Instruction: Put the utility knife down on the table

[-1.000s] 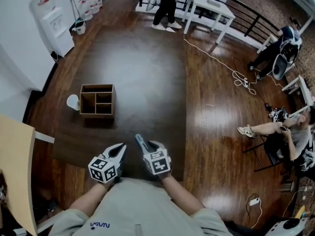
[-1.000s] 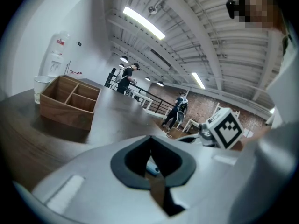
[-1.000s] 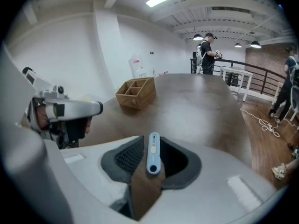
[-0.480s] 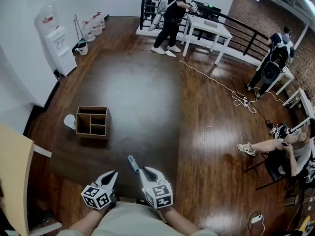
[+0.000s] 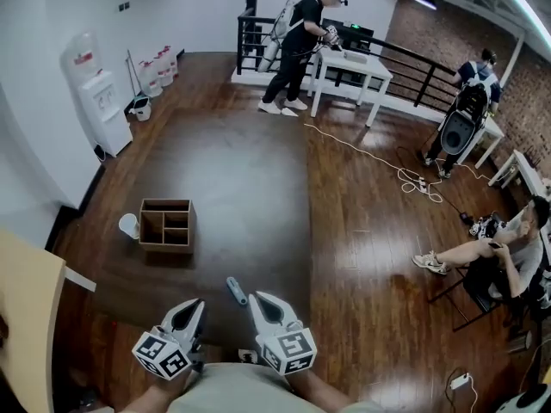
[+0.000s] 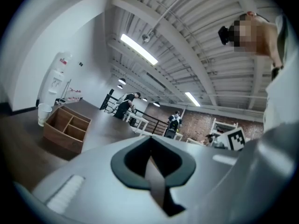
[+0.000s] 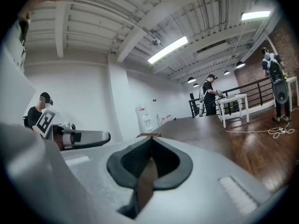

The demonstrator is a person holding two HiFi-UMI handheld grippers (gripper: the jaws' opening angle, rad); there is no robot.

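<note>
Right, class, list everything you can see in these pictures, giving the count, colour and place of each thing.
table: one, dark brown, centre of the room
box: one, brown wood with compartments, on the table's left side
cup: one, white, beside the box on its left
utility knife: one, grey-blue, lying on the table's near edge
water dispenser: one, white, by the left wall
white table: one, far end by the black railing
cable: one, white, on the floor at right
people: three, one at the white table, two at right
left gripper: one, grey, jaws together, empty
right gripper: one, grey, jaws just closed, empty
</note>
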